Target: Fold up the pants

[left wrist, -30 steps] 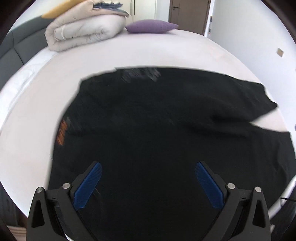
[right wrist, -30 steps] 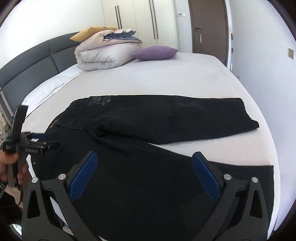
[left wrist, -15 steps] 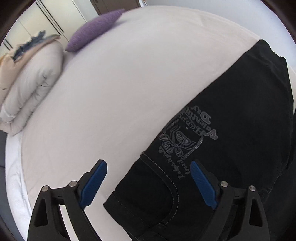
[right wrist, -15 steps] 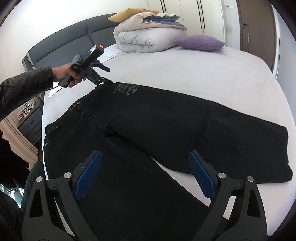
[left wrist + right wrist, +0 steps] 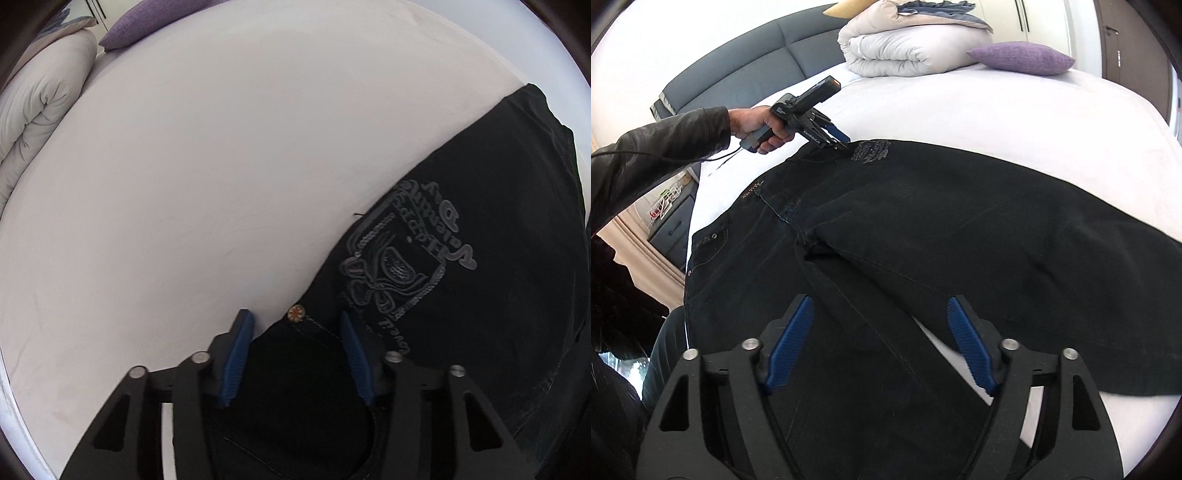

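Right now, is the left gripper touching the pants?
Touching. The left wrist view shows the left gripper astride the pants' waistband corner, fabric bunched between its closing jaws.

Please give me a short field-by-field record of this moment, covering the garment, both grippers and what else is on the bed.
garment: black jeans, spread flat on the white bed, legs apart
left gripper: at the far waistband corner beside the embroidered crest; jaws have just been closing, corner fabric between them, pads not clearly pressing
right gripper: above the near leg, jaws have just been closing, nothing gripped
far end of bed: folded duvet, purple cushion
fold: not yet started
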The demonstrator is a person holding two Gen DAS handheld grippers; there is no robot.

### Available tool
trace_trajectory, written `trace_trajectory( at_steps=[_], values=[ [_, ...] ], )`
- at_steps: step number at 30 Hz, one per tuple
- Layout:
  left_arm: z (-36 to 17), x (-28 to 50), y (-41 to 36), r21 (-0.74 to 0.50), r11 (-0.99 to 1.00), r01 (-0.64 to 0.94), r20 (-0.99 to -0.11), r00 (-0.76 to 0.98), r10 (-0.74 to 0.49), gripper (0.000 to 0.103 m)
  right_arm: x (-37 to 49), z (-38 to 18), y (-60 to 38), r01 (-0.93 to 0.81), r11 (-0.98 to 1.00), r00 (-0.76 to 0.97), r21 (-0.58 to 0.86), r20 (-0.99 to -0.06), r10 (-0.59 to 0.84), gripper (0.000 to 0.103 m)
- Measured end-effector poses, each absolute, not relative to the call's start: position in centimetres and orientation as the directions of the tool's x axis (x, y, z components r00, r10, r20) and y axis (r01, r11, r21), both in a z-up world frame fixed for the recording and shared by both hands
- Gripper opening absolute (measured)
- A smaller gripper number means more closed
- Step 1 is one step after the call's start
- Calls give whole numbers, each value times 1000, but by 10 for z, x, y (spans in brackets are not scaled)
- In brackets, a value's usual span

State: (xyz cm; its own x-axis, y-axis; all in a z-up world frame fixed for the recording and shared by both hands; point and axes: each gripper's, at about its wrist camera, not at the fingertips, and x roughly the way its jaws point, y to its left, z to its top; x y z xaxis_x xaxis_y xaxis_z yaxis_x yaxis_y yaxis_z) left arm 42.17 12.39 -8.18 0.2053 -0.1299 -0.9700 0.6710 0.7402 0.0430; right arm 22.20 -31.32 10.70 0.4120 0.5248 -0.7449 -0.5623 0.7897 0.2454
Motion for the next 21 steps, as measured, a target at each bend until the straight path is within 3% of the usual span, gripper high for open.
trace_trajectory(
  at_steps=[1, 4, 7, 13, 16, 21],
  values=[
    [-79, 413, 121, 48, 730, 682, -969, 209, -131, 20, 223, 109, -312, -567, 788, 415, 239, -744, 524, 70],
    [-65, 380, 113, 174, 706, 687, -945, 319, -77, 9, 234, 119, -302, -595, 778, 424, 200, -744, 516, 63],
    [-44, 336, 109, 285, 699, 656, -888, 455, -66, 9, 250, 138, -286, -638, 762, 457, 112, -742, 491, 58],
    [-24, 266, 86, 354, 722, 594, -789, 604, -110, 9, 299, 169, -238, -698, 710, 529, -88, -731, 430, 48],
    [-23, 233, 82, 383, 709, 592, -765, 634, -115, 9, 323, 170, -203, -728, 674, 513, -123, -749, 418, 45],
    [-21, 243, 87, 369, 721, 586, -750, 646, -141, 8, 357, 152, -156, -754, 640, 472, -145, -797, 376, 45]
  ],
)
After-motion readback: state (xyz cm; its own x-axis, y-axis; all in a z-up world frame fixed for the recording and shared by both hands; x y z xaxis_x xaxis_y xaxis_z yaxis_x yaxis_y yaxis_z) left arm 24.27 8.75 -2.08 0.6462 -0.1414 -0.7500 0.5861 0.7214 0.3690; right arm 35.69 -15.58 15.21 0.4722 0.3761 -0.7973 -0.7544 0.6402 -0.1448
